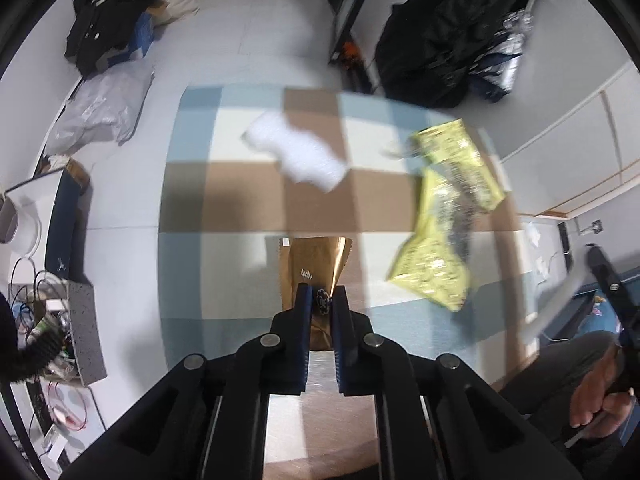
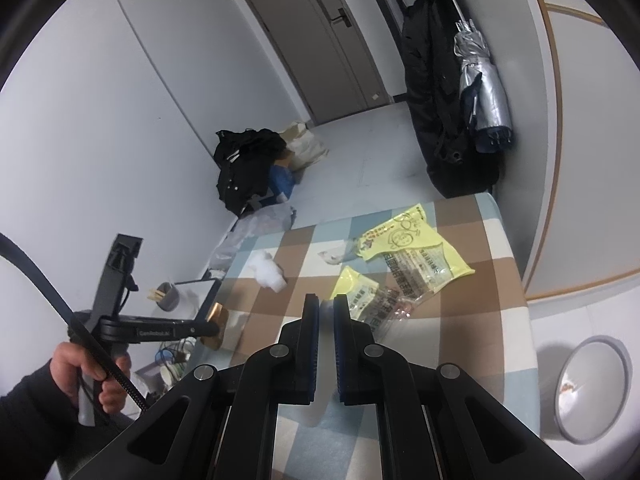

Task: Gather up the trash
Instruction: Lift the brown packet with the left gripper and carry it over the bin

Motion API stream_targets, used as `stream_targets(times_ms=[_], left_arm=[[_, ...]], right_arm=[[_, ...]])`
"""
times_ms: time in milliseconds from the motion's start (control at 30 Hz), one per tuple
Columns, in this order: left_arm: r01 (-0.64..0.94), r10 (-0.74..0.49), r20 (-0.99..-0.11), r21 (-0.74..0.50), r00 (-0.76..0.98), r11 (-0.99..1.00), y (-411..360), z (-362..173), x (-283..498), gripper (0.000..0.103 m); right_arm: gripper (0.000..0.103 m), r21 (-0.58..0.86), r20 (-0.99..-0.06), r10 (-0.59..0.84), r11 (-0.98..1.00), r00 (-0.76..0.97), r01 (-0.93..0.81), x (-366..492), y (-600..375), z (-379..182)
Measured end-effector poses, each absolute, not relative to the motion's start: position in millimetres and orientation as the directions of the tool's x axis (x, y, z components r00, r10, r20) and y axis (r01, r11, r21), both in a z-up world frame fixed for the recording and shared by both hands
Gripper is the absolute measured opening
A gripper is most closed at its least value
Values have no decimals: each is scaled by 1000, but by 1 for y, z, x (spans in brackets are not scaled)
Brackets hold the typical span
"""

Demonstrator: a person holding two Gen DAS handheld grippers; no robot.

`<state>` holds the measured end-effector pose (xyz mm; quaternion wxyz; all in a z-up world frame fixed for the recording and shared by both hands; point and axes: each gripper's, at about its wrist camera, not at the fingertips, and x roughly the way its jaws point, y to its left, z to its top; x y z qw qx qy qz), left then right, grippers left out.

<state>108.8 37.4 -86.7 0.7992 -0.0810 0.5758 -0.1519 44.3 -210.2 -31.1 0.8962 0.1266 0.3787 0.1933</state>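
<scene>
My left gripper (image 1: 321,292) is shut on a brown-gold wrapper (image 1: 316,264), which hangs just above the checked tablecloth (image 1: 240,200). From the right wrist view, the same left gripper (image 2: 214,322) is at the table's left edge with the gold wrapper (image 2: 218,316) in its tips. On the cloth lie a crumpled white tissue (image 1: 296,152), a large yellow packet (image 1: 456,160) and a second yellow packet (image 1: 432,264). My right gripper (image 2: 326,300) is shut with nothing in it. It hovers over the cloth just short of the smaller yellow packet (image 2: 360,288). Beyond that lie the large packet (image 2: 404,240) and the tissue (image 2: 268,270).
A grey round bin (image 2: 592,388) stands on the floor right of the table. A black coat (image 2: 436,100) and a silver umbrella (image 2: 480,80) hang by the far corner. Black clothes (image 2: 248,168) and bags lie by the left wall. Boxes and cables (image 1: 60,320) crowd the table's left side.
</scene>
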Motion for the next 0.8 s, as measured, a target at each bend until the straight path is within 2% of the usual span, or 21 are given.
stream_targets(times_ms=[433, 800], left_arm=[[363, -536, -764, -416, 359, 834, -56, -4, 92, 4], [574, -685, -681, -461, 261, 677, -181, 32, 78, 4]], right_arm=[[7, 403, -531, 456, 878, 714, -260, 17, -245, 24], [6, 315, -409, 280, 936, 868, -153, -21, -362, 107]])
